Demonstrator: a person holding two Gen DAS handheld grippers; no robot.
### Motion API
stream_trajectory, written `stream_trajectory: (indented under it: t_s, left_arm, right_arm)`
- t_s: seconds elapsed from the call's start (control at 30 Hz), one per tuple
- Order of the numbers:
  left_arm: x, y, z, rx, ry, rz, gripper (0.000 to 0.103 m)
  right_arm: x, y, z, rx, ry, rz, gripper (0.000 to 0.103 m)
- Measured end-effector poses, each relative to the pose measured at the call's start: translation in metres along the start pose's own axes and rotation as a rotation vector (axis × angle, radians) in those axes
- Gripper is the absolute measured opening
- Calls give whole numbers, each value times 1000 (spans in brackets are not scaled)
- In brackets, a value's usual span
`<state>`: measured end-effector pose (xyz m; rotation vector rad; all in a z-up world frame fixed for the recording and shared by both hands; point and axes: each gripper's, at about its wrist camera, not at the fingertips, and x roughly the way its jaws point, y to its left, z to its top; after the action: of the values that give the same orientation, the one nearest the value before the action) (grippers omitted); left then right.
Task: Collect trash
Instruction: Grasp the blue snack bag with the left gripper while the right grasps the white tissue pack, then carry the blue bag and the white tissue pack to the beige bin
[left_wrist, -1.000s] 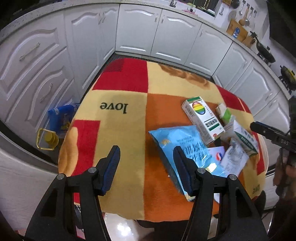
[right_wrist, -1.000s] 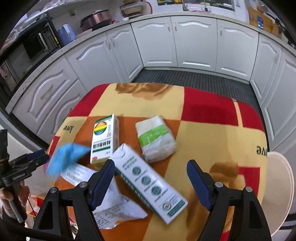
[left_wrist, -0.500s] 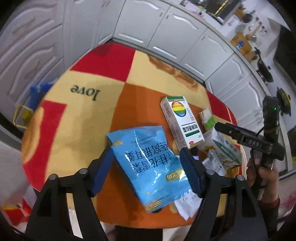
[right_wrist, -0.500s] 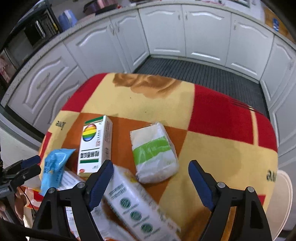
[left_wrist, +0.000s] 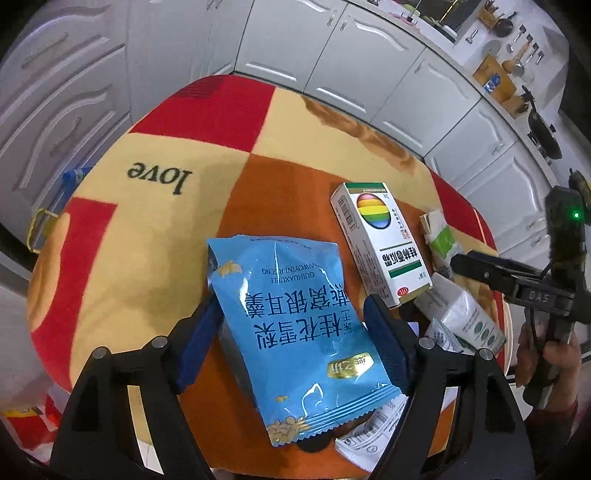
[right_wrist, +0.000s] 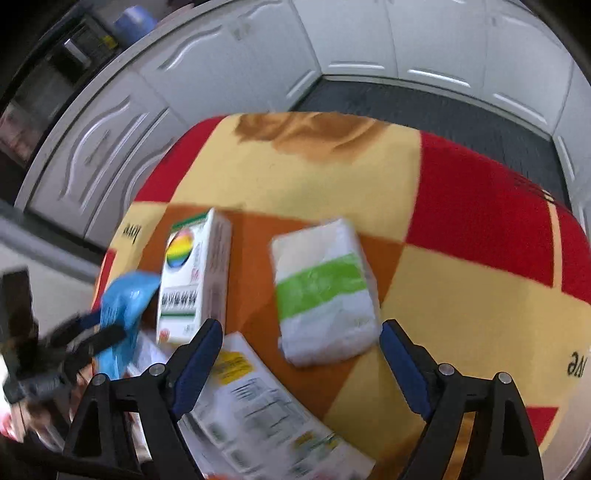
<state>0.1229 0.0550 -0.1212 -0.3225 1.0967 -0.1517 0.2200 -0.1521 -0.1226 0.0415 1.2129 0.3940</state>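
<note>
A blue snack bag lies flat on the patchwork blanket, between the fingers of my left gripper. Its jaws stand wide and its blue pads flank the bag's edges without squeezing it. A white box with a rainbow logo lies just beyond to the right. My right gripper is open above the blanket, with a white tissue pack with a green band just past its fingertips. A long white printed box lies under its left finger. The right wrist view is blurred.
Crumpled white paper pokes out under the bag's near end. White kitchen cabinets ring the table on the far sides. A person's hand holds the other gripper at the right edge. A red bag hangs below the table's near left.
My left gripper has widened and dropped over the blue bag, which now lies between its fingers. My right gripper has sunk toward the tissue pack and the long box.
</note>
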Motion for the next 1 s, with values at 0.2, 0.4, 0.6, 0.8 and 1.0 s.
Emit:
stream_trajectory:
  t_s: [0.2, 0.4, 0.6, 0.8, 1.0]
  left_arm:
    - [1, -1, -1, 13, -12, -23, 67]
    - [-12, -8, -1, 79, -46, -21, 40]
    - [-34, -19, -1, 103, -100, -65, 32]
    - [-42, -48, -5, 183, -123, -49, 10]
    - [-28, -46, -7, 138, -60, -76, 51]
  right_arm:
    - [14, -3, 13, -15, 7, -32, 85]
    - [21, 7, 2, -98, -26, -145, 50]
    - [-26, 0, -22, -52, -157, -146, 49]
    - [-64, 7, -50, -25, -240, -131, 49]
    - [-76, 6, -69, 3, -253, -115, 49]
